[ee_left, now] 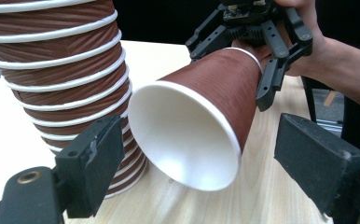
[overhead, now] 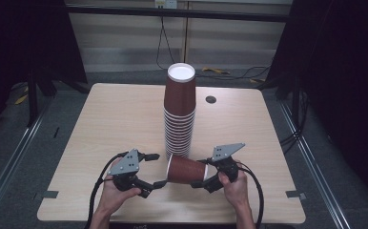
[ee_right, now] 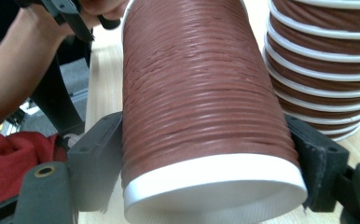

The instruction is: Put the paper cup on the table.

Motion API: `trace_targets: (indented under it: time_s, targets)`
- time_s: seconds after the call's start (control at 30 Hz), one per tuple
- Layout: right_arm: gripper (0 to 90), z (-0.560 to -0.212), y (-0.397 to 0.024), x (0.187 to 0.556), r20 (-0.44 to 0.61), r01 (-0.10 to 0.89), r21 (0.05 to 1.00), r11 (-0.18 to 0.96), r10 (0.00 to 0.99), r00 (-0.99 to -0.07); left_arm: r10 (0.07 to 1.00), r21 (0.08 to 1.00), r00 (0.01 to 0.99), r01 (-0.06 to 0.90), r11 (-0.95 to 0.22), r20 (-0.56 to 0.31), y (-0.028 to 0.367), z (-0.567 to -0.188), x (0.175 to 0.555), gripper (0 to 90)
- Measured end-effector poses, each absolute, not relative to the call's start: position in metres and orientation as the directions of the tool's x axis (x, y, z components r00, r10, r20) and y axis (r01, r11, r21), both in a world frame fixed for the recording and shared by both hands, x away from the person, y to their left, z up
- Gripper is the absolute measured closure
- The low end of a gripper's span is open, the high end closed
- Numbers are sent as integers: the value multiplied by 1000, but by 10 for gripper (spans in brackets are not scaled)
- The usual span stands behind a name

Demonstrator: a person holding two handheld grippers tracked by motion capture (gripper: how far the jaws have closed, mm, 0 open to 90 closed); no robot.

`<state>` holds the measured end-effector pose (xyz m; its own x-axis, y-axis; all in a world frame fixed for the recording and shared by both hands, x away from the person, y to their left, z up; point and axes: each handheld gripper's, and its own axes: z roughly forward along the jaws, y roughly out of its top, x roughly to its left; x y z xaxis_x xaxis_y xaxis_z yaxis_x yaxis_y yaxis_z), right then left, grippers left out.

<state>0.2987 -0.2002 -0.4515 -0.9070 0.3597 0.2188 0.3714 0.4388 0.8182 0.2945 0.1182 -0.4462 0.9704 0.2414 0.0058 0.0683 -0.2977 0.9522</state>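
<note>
- Cup (overhead: 187, 170): brown ribbed paper, white rim, lying level on its side over the near-middle of the surface (overhead: 110, 119). I cannot tell whether its underside touches the wood.
- Cup mouth points toward the left tool (overhead: 156, 170); the closed base end points toward the right tool (overhead: 200, 172).
- Right tool: clamped on the cup. In the right gripper view one black pad sits on each flank of the cup, just behind the white base ring, both pressing the ribbed wall.
- Left tool: wide, holding nothing. In the left gripper view its two jaws stand either side of the cup's open mouth, with the white inside facing the camera. The jaw on the stack side is close to the rim and the other is clear of it. No pad presses the cup.
- Stack (overhead: 179, 114): a tall column of the same cups, upside down, standing on the surface just behind the held cup. The white base of the top cup faces up. The column leans slightly in the gripper views.
- The cup's wall passes just beside the stack's lowest rims; whether they touch cannot be told.
- Left hand (overhead: 117, 193) and right hand (overhead: 234, 186) come in from the near edge, each wrapped round its tool, cables trailing back.
- Dark round hole (overhead: 211, 99) in the surface, right of the stack, well apart from the cup.
- Red cloth (ee_right: 10, 158) below the surface edge in the right gripper view.
</note>
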Motion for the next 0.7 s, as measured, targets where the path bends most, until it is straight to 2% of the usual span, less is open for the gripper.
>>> trace_targets:
  time_s: [0.37,0.7]
  targets:
    - [217,-461,-198,298,241,362,855,373,332,-912,251,961,968,70,-266,-1,121,-446,292,156]
    - [217,-462,-197,296,231,314,900,301,280,-932,263,975,964,79,-209,-22,124,-452,292,154]
